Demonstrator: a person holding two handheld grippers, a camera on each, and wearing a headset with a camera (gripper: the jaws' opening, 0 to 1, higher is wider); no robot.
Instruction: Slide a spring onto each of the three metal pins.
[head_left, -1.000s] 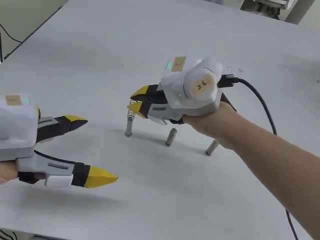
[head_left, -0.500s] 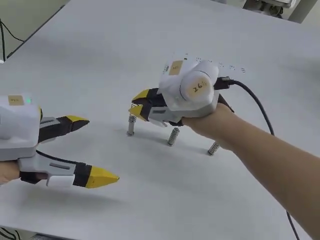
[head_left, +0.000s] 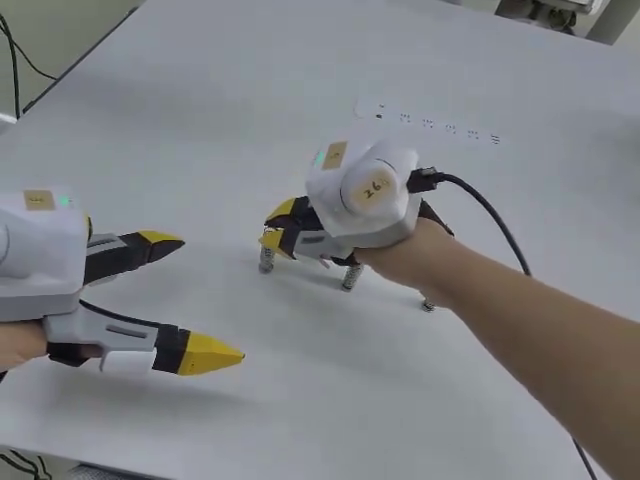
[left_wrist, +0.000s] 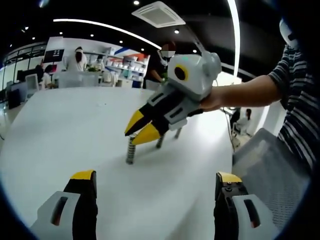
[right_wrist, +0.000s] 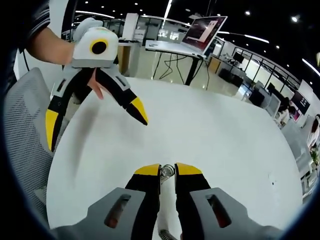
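Note:
Three thin metal pins stand in a row on the white table. My right gripper (head_left: 273, 231) (right_wrist: 168, 170) is down over the left pin (head_left: 267, 262), shut on the top of a spring (right_wrist: 167, 171) (left_wrist: 131, 150) threaded on that pin. A coiled spring also wraps the middle pin (head_left: 350, 277) (left_wrist: 160, 141). The right pin (head_left: 428, 304) is mostly hidden behind the hand. My left gripper (head_left: 190, 297) (left_wrist: 156, 176) hovers open with nothing between its jaws, near the table's front left and well short of the pins. It also appears at upper left in the right gripper view (right_wrist: 95, 117).
A white power strip (head_left: 430, 124) lies flat farther back on the table (head_left: 200, 120). A black cable (head_left: 490, 215) trails from the right gripper over the forearm. The table's front edge runs close below my left gripper.
My right gripper has sunk lower along the left pin, taking the spring down with it. The left gripper has barely moved. The head camera shifted a little.

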